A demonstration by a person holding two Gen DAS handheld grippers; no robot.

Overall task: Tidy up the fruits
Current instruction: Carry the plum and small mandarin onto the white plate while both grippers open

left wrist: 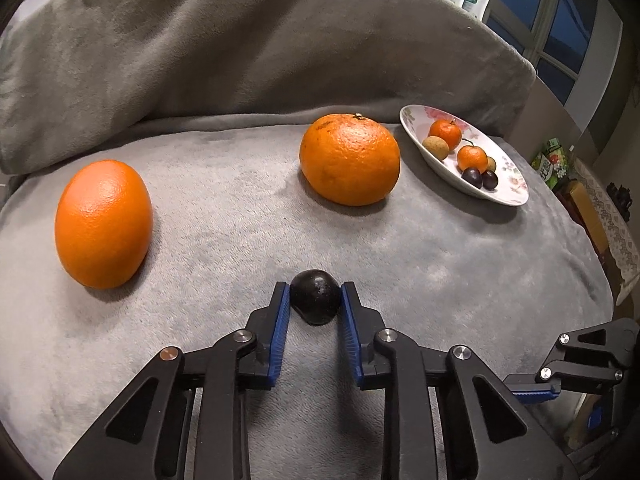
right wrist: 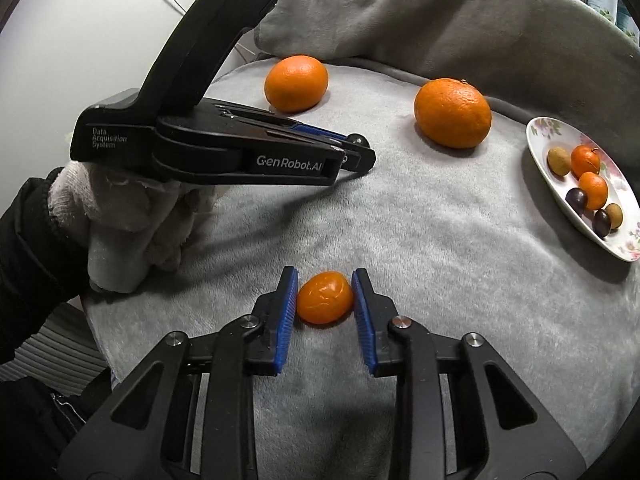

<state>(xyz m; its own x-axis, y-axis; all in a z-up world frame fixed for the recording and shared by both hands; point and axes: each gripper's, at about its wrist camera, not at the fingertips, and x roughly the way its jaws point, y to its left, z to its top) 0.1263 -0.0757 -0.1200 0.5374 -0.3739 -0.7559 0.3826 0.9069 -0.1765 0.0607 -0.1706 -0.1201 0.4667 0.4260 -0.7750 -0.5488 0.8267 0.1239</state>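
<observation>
Left tool point(left wrist: 315, 298) clamps dark round plum point(left wrist: 315, 297); right tool point(right wrist: 325, 294) glossy kumquat point(right wrist: 325, 298).

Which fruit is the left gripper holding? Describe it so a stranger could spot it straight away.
Start at the grey blanket covering the seat, with a flowered plate at its far right. Nearer than the two big oranges lies a small dark plum, clamped between the left gripper's blue pads. It is the only near-black fruit off the plate.
</observation>
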